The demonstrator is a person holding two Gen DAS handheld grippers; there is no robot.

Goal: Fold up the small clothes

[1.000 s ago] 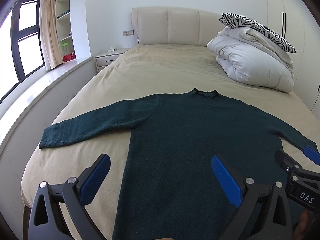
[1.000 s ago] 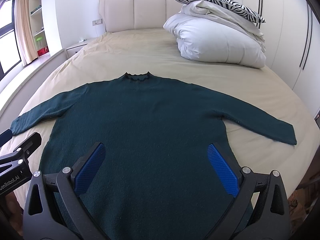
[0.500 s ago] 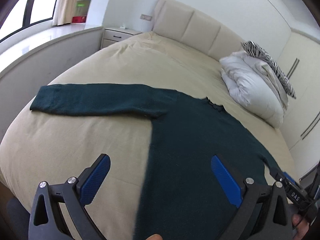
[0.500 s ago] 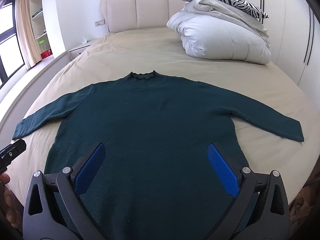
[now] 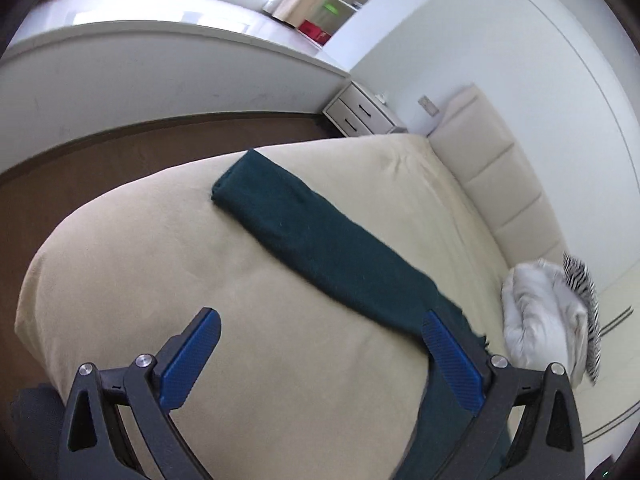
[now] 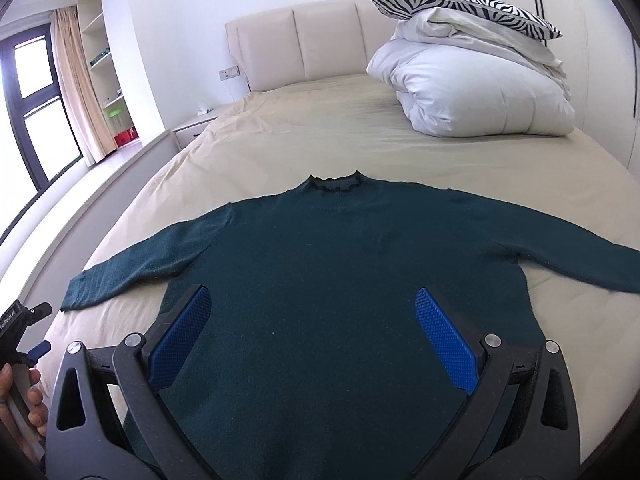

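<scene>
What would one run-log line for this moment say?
sweater: flat on bed | left gripper: open, near sleeve | right gripper: open, over hem

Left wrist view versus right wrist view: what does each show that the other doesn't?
Left wrist only: the brown floor beside the bed, and the left claw, open over bare sheet near the sweater's left sleeve.

Right wrist only: the whole dark green sweater lying flat, with collar and right sleeve, and the right claw, open above its body.

Both: the beige bed, headboard, white duvet and nightstand.
</scene>
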